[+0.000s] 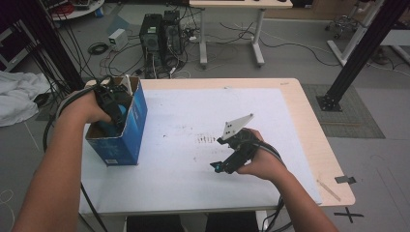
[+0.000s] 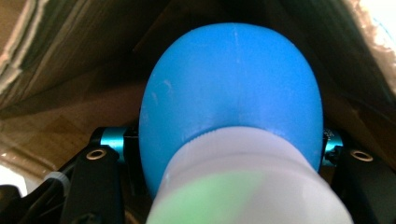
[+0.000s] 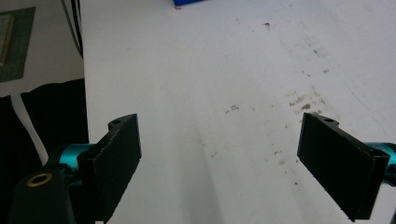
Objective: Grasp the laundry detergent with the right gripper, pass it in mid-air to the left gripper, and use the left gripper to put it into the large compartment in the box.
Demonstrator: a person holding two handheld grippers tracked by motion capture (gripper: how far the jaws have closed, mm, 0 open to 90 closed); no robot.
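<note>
My left gripper reaches down into an open blue cardboard box at the table's left edge. In the left gripper view my left gripper is shut on a rounded blue object with a white end, and brown box walls surround it. My right gripper rests low over the white sheet right of centre and points toward the near left. Its jaws stand open in the right gripper view, with only the stained white surface between them.
Dark smudges mark the sheet's middle. The bare wooden table edge runs along the right. On the floor beyond the table stand computer towers, cables and a second desk's legs. A black frame post stands at the right.
</note>
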